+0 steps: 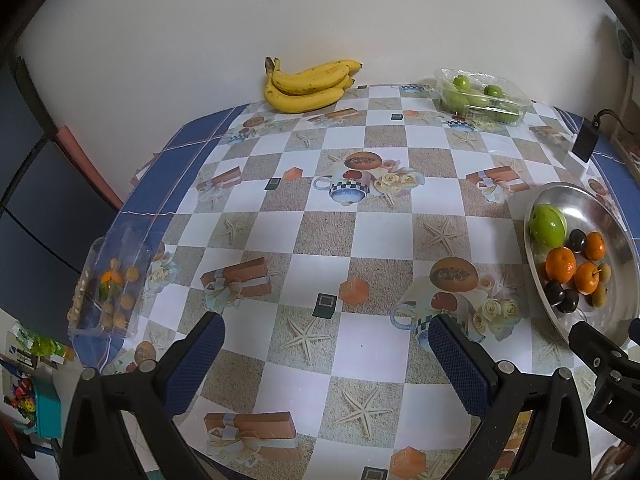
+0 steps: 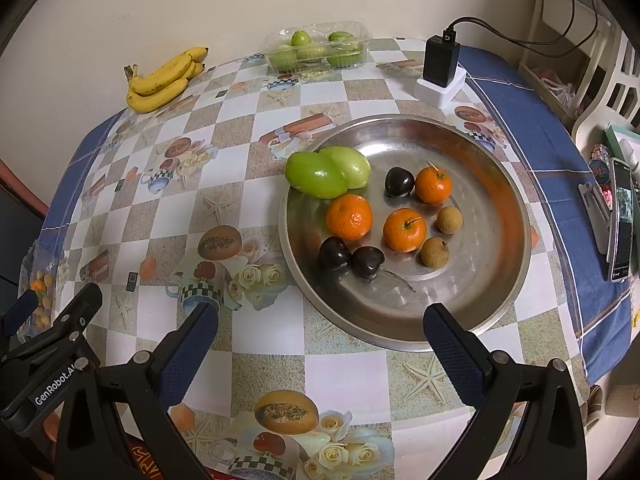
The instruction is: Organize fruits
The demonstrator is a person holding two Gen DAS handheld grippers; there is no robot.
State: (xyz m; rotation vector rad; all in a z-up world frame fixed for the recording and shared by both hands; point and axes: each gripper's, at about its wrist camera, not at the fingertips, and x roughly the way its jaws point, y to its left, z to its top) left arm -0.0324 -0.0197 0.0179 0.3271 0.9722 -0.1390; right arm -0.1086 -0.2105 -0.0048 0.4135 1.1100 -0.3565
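On worktop [image 2: 248, 364], patterned check cloth: steel plate [image 2: 496, 184] sits at centre-right in right wrist view, at 3 o'clock edge in left wrist view [image 1: 624, 264].

Plate contents, right wrist view:
- two green fruits [image 2: 320, 174], touching each other, on rim at 10 o'clock, partly overhanging the cloth
- three oranges [image 2: 349, 216], loose cluster near plate centre
- three dark fruits [image 2: 335, 254]: two touching at 7 o'clock, one apart near 12 o'clock beside an orange
- two small brown fruits [image 2: 435, 252] at 3–4 o'clock of the cluster

Bananas [image 1: 310, 84]: one bunch at far worktop edge against the wall, 12 o'clock in left wrist view, 10 o'clock in right wrist view.

Clear tub [image 2: 318, 46] with green fruits, far edge at 12 o'clock in right wrist view, well apart from the plate.

Clear pack [image 1: 110, 284] at worktop's left edge, 9 o'clock in left wrist view; holds one orange and several small yellowish items, kind not resolvable.

Black charger [image 2: 440, 60] on white block with cable, 1 o'clock beyond the plate. Phone [image 2: 622, 220] on stand at 3 o'clock edge.

Left hand-held gripper [image 1: 326, 344]: released, jaws wide, nothing between them, above bare cloth.
Right hand-held gripper [image 2: 320, 328]: released, jaws wide, nothing held; right finger over the plate's near rim, contact not discernible.
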